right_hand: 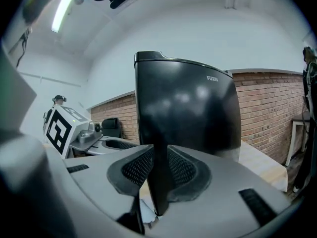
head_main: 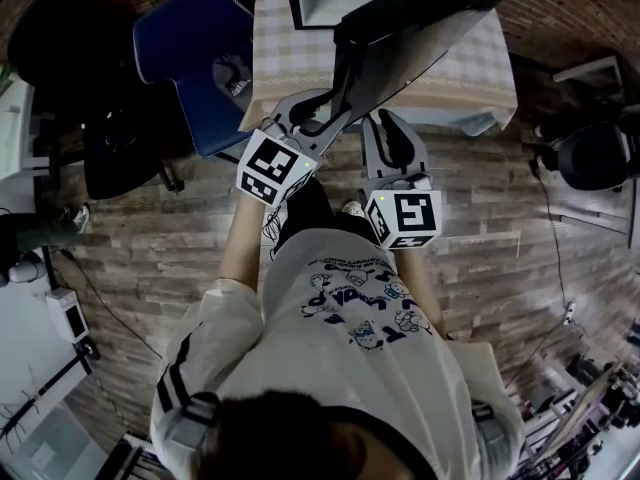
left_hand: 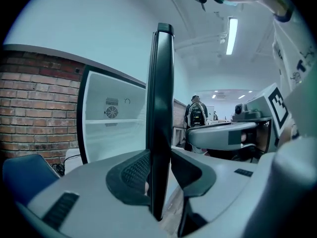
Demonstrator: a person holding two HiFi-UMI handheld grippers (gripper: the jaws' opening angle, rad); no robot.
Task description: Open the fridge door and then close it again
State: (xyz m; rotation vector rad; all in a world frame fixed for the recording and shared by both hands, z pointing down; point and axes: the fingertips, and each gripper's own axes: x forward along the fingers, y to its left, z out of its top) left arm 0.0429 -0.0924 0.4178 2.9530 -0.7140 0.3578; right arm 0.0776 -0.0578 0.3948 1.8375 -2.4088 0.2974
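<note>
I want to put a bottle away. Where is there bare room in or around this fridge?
Inside the fridge, above and below the shelf looks bare. The checked tablecloth right of the open door is free. Crowded: the door's edge, straddled by left gripper and right gripper.

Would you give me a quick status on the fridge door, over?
Left gripper and right gripper shut on door edge. Door open, fridge inside showing. Blue chair at left, apart from door.
</note>
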